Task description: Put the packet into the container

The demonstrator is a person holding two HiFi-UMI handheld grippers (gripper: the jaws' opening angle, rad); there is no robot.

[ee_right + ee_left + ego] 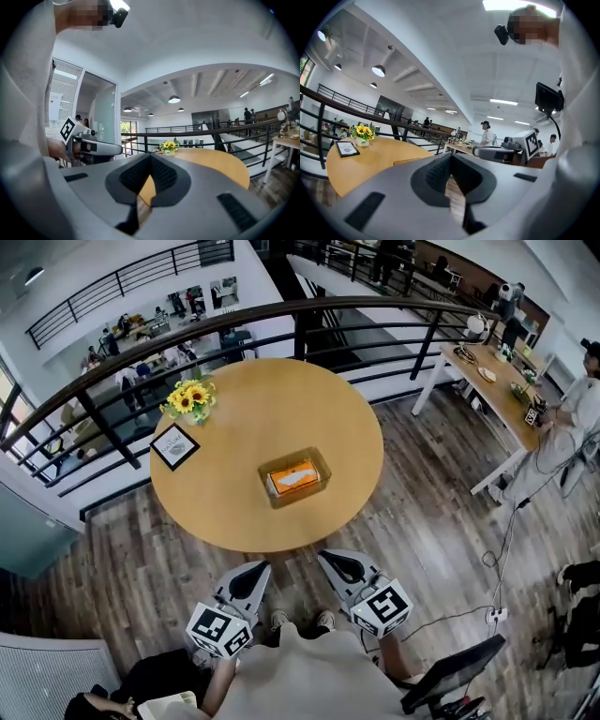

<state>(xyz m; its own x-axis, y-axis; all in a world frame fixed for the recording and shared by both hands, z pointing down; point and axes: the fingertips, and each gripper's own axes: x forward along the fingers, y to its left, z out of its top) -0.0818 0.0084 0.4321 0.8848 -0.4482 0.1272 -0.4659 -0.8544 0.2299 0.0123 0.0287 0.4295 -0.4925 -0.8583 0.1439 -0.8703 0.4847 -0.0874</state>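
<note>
Listing from the largest item down, we record a wood-plank floor (422, 484) and a curved dark railing (281, 304) behind the furniture.

Item: round wooden table (253, 409), standing just inside the railing.

Item: long white-legged table (497, 395), well apart on the right, cluttered with small things we cannot identify. A person in a light top (586, 404) stands at its far side.

Item: left gripper (258, 568), held over the floor just short of the round table's near edge and pointing toward it. In its own view we see the two jaws brought together at the tips with nothing between them.

Item: right gripper (328, 559), beside the left one and likewise short of the table edge. Its jaws meet at the tips too, and we find nothing held there.

Item: container (323, 465), amber and see-through, rectangular, resting near the middle of the round table, apart from both grippers.

Item: sunflowers (190, 397) in a small vase near the table's far left rim.

Item: framed card (175, 446), lying just beside the flowers at the left rim.

Item: packet (292, 479), orange, lying flat inside the container.
</note>
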